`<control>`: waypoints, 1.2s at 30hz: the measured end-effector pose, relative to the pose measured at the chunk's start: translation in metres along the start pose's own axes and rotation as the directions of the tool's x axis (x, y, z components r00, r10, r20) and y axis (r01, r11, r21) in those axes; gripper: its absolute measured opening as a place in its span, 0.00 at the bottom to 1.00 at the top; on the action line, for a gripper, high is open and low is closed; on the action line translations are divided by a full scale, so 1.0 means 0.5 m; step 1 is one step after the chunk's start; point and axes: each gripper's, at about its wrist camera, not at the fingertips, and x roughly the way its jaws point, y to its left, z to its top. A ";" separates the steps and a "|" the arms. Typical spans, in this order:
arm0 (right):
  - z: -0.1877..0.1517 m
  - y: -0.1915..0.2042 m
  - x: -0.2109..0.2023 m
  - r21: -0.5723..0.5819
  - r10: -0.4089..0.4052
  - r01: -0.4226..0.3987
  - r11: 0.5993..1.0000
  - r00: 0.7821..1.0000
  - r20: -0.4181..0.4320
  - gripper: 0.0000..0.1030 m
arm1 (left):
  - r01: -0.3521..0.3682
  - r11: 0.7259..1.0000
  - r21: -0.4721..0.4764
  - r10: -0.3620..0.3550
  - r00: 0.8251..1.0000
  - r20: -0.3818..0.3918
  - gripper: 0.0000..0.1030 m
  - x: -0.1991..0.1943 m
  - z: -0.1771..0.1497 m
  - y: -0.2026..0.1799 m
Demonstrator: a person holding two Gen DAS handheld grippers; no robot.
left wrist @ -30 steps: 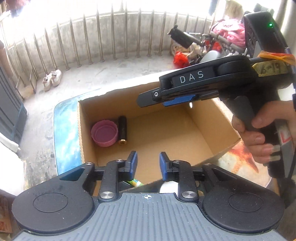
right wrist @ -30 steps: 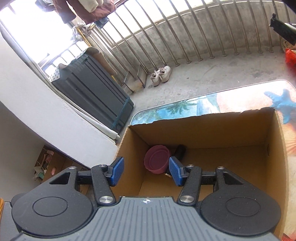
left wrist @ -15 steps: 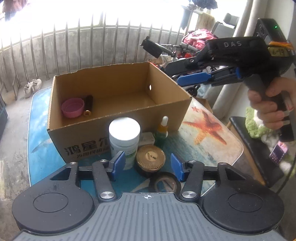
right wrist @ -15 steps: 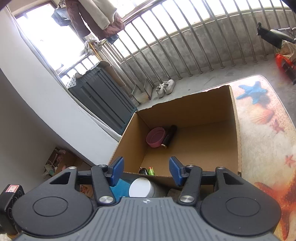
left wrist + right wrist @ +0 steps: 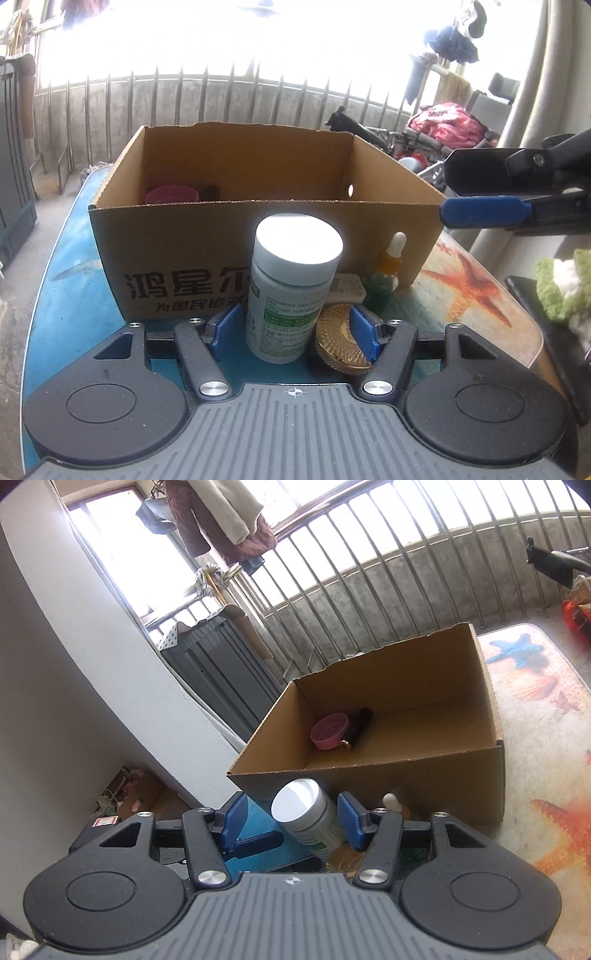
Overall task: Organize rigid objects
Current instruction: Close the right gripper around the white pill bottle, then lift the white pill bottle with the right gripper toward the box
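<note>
The left gripper [image 5: 293, 326] is opening around the white bottle [image 5: 291, 291], nothing gripped, lining up its trip into the cardboard box [image 5: 229, 251]; the right gripper [image 5: 291, 821] hovers part-open, empty.

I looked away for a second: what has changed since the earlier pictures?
Both grippers pulled back from over the cardboard box. The left gripper dropped behind the white bottle, its jaws opening around it, not gripping. The right gripper stays open and empty. The pink cup remains in the box.
</note>
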 end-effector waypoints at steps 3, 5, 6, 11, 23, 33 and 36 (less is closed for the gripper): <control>-0.003 0.004 0.011 -0.015 0.006 -0.006 1.000 1.000 -0.001 0.55 | 0.023 0.999 -0.039 -0.024 1.000 -0.017 0.65 0.021 0.012 0.011; -0.005 0.005 0.020 -0.017 0.002 -0.002 1.000 1.000 -0.008 0.55 | 0.027 0.999 -0.044 -0.027 1.000 -0.009 0.65 0.030 0.017 0.013; -0.004 0.004 0.023 -0.013 0.004 -0.004 1.000 1.000 -0.010 0.55 | 0.021 0.999 -0.032 -0.021 1.000 -0.006 0.65 0.032 0.018 0.010; -0.005 0.001 0.032 -0.010 0.013 -0.014 1.000 1.000 -0.024 0.55 | -0.010 1.000 0.009 0.010 0.999 0.037 0.53 0.049 0.012 0.010; -0.025 0.012 0.050 -0.012 0.033 -0.034 0.999 0.997 -0.074 0.55 | -0.034 0.996 0.083 0.030 0.998 0.048 0.51 0.008 -0.005 0.014; -0.041 0.046 0.063 -0.021 0.070 -0.073 0.997 0.991 -0.114 0.55 | -0.020 0.997 0.073 0.019 1.000 0.019 0.51 -0.052 -0.027 0.031; -0.050 0.053 0.069 -0.029 0.080 -0.085 0.996 0.988 -0.130 0.55 | -0.016 0.997 0.079 0.015 1.000 0.015 0.51 -0.066 -0.039 0.030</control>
